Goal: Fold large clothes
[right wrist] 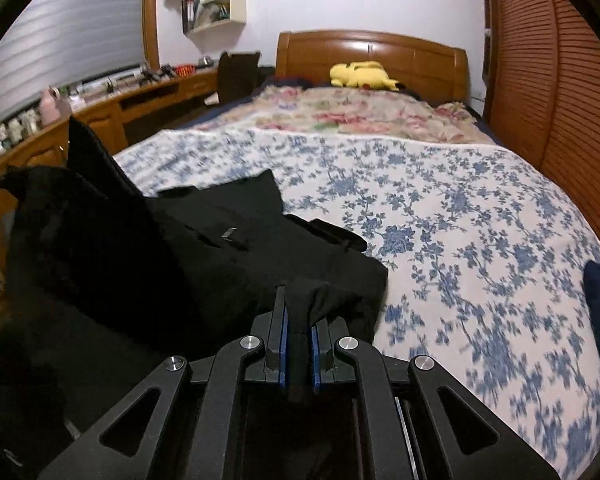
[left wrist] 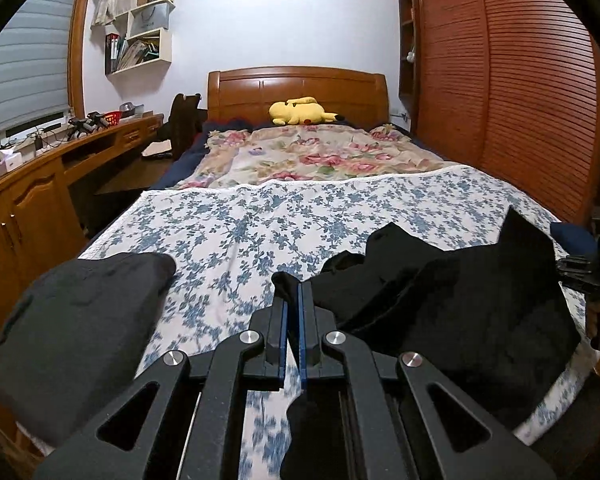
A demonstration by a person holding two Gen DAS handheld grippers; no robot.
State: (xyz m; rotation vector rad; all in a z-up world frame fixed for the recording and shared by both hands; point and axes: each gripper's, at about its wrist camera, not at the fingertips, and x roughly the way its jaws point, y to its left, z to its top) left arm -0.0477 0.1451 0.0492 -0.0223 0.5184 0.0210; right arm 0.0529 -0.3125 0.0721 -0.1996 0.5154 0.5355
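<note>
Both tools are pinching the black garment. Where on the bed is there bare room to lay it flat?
Free: the blue-flowered sheet between the black garment and the pink floral blanket, and rightward toward the slatted wardrobe. Crowded: the near-left corner, where a folded dark grey garment lies, and the headboard end with the yellow plush.

Legible text, labels, brands, numbers, signs: none.

Item checked: pale paper bag (left wrist: 151, 19) in the white wall shelf (left wrist: 140, 40), up and left of the wooden headboard (left wrist: 298, 88). A faint dark mark shows on its front, too small and blurred to read.

Item checked: book spines (left wrist: 114, 53) in the lowest compartment of the same shelf. Lettering cannot be made out.

Item checked: small pale tag (right wrist: 230, 232) on the black garment (right wrist: 204, 248), in front of the headboard. No characters readable.
</note>
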